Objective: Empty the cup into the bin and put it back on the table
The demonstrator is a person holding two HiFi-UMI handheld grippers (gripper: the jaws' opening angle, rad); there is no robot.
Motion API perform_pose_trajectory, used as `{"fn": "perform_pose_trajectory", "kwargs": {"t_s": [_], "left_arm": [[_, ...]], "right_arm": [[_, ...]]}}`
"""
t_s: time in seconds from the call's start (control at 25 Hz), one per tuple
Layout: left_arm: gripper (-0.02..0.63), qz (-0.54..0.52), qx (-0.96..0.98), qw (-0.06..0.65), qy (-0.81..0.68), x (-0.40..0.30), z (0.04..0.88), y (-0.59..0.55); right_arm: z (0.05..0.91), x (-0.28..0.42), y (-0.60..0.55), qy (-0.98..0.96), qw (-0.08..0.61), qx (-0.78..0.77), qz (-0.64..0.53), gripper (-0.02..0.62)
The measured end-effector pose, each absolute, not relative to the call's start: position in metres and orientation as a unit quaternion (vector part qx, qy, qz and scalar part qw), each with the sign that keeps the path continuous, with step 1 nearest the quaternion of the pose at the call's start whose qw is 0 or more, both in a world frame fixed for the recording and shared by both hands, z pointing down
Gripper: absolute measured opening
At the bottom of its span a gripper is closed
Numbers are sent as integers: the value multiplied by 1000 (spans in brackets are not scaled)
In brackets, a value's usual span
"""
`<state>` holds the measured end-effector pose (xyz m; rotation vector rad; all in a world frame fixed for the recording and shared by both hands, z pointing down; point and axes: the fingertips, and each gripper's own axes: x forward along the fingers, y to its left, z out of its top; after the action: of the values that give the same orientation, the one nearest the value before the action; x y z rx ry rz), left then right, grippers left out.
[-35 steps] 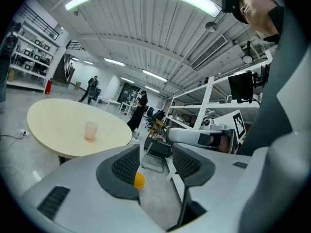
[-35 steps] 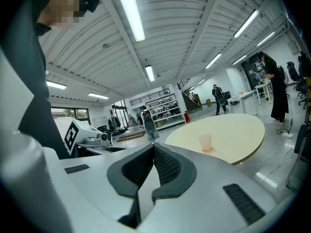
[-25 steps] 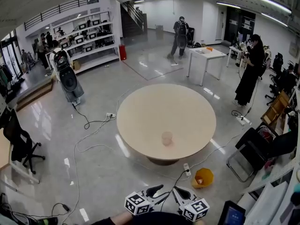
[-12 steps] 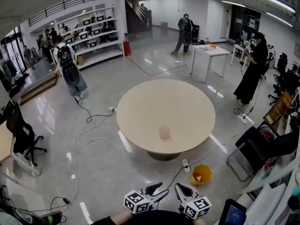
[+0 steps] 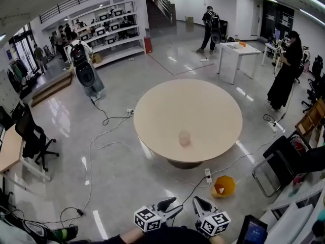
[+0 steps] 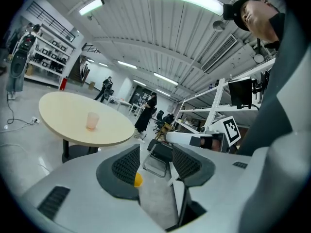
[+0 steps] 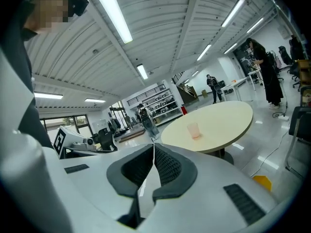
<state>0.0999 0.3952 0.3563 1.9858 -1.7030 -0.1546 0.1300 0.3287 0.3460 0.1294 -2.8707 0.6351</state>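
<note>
Cup stands upright on the near part of the round table, well apart from both grippers, far ahead of them. Left gripper: jaws apart, nothing between. Right gripper: pinched together, empty. Orange bin sits on the floor, near right of the table.

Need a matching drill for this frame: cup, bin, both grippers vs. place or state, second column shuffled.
1. cup
2. bin
3. left gripper
4. right gripper

A. fingers shut
B. on the floor
C. on the table
D. fingers apart

Pairs: 1-C, 2-B, 3-D, 4-A
</note>
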Motion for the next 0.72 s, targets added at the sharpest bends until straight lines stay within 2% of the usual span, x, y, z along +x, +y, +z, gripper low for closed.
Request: {"fn": "perform_pose_trajectory", "kwargs": {"t_s": [0.32, 0.72], "left_arm": [[225, -60, 737, 260, -621, 57, 364, 363], [225, -53, 778, 250, -574, -42, 354, 323]], "right_arm": [[352, 90, 301, -971, 109, 49, 205, 17], [349, -10, 270, -967, 117, 100, 204, 17]]}}
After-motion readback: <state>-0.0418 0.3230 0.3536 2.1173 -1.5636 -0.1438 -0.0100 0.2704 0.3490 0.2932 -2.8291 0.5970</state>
